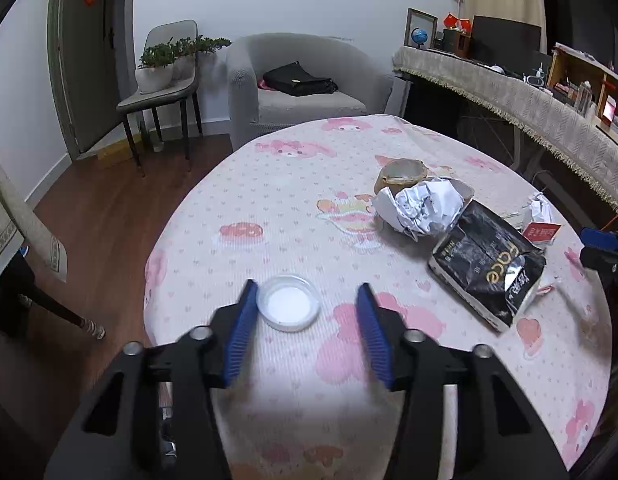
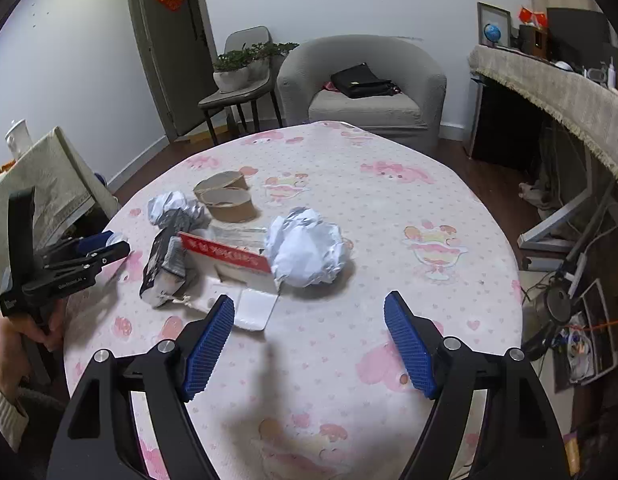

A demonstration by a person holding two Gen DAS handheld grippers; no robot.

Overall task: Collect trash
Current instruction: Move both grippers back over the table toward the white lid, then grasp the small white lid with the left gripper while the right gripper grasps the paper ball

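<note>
- Left claw (image 1: 307, 294), low centre of its view, stands apart around a white lid (image 1: 289, 303); the lid's edge is at the left pad (image 1: 241, 332), the right pad clear of it, so nothing is gripped yet.
- Risk: the lid lies flat on the worktop (image 1: 269, 200), so closing pads may skate it off or snag the cloth.
- Right claw (image 2: 309, 306), low in its view, is released and empty.
- Just beyond it lie a red box (image 2: 229, 258) and paper ball (image 2: 307, 252); a loose ball could roll if nudged.
- Further, upper left of centre: black bag (image 2: 165, 264), second ball (image 2: 173, 208), cardboard rings (image 2: 229, 200).
</note>
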